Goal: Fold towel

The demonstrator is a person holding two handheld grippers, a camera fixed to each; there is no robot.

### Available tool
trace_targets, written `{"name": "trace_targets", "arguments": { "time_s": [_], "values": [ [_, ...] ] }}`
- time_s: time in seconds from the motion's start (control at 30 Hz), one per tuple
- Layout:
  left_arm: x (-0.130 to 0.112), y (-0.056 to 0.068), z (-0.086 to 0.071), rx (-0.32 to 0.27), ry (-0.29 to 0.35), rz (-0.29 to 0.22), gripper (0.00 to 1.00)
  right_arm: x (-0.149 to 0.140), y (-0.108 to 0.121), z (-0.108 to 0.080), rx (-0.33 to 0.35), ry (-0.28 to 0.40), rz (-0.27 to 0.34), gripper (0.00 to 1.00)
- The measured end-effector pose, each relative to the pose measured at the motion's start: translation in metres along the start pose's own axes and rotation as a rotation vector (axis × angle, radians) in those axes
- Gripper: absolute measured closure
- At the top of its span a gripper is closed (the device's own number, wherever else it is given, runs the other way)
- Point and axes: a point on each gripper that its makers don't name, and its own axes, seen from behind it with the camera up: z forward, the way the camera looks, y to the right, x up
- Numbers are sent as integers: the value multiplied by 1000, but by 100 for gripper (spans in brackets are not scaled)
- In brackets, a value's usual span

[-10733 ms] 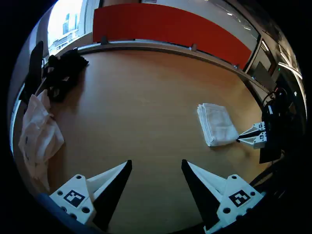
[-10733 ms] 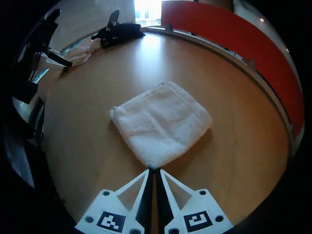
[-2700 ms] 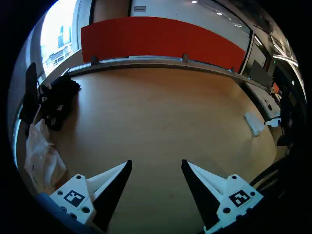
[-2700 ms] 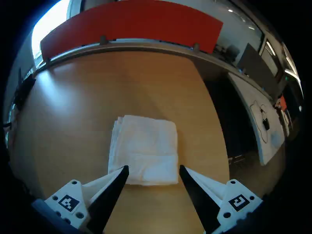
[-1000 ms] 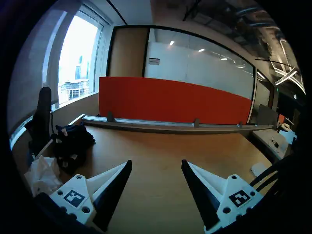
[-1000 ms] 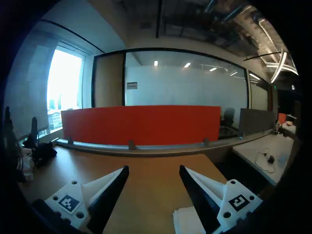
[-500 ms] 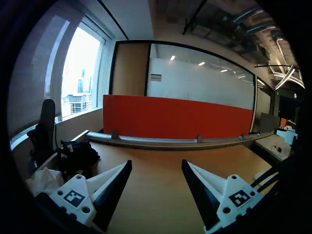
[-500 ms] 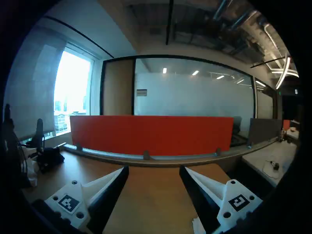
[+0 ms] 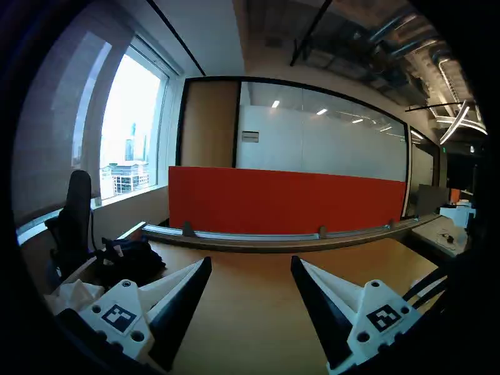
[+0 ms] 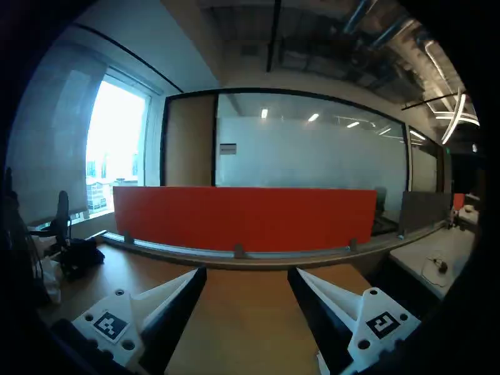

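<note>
the wooden desk [image 9: 250, 300] runs back to a long red divider [image 9: 281, 200] on its far edge, and both cameras now look level across it at the glass wall, where a few seconds ago they looked down on the folded white towel. a black bag [image 9: 128, 259] and a crumpled white heap [image 9: 75, 294] sit at the desk's left edge. the left gripper [image 9: 250, 259] and right gripper [image 10: 245, 270] have lifted away, each with fingers spread wide and nothing between them. the towel is probably the pale sliver at the desk's right edge [image 9: 430, 287], though it is too small to be sure. released and left flat, it suggests the folding is done.
</note>
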Motion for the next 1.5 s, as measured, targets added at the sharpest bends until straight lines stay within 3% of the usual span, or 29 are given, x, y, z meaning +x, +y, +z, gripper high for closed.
{"name": "trace_targets", "arguments": {
  "time_s": [0.2,0.6,0.77,1.27,1.5],
  "values": [
    [1,-2,-3,20,23,45,6,8,-5,0,7,9,7,0],
    [-19,10,-4,17,53,148,6,20,-13,-8,1,26,34,0],
    [-38,11,-1,10,71,143,6,17,-19,-12,9,36,43,0],
    [-97,-5,0,20,109,125,6,-28,-23,-16,14,29,82,0],
    [-122,-20,2,20,118,95,6,-50,-20,-18,-6,20,65,0]
  ]
}}
